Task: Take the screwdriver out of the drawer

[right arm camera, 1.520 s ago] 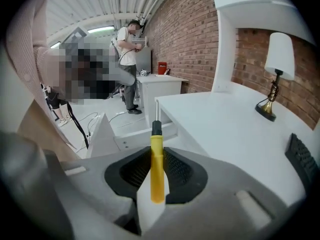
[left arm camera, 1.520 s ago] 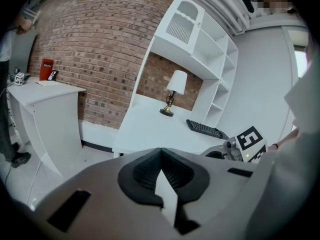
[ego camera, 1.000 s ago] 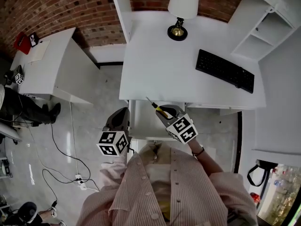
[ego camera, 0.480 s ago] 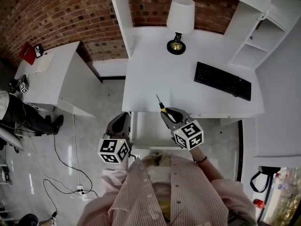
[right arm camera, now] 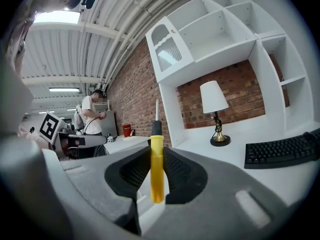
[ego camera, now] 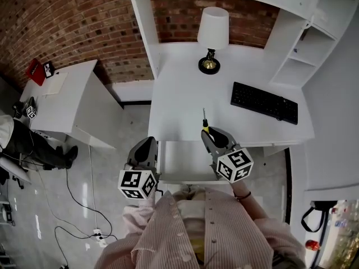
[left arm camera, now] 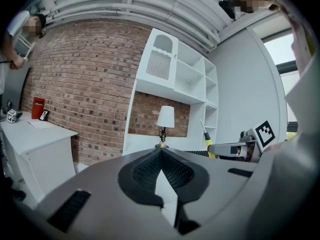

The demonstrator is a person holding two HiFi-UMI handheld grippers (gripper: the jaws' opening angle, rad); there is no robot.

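Screwdriver (right arm camera: pixel 156 160) is gripped by its yellow handle between the pads of the right gripper (ego camera: pixel 208 134), with the black collar and metal shaft standing up past the jaw tips. In the head view it is seen held over the front edge of the white desk (ego camera: pixel 185 88), clear of the open drawer (ego camera: pixel 180 160) beneath it, and its shaft is pointed toward the table lamp (ego camera: pixel 212 33) at the back. No contact with the desk or drawer can be made out.

The left gripper (left arm camera: pixel 160 153) is held just left of the drawer. Its jaws are closed tip to tip, with nothing between them.

The lifting-out step is judged to be all but done, since the tool is already outside the drawer and firmly clamped. What is left is judged to be a placing move. A bare stretch of desktop between the lamp and the black keyboard (ego camera: pixel 263 102) is available for that. The handle would need to be lowered until it is supported before the jaws are parted, so that the tool is not dropped or left to roll toward the edge. The drawer, still open, could then be pushed shut by the free left gripper.
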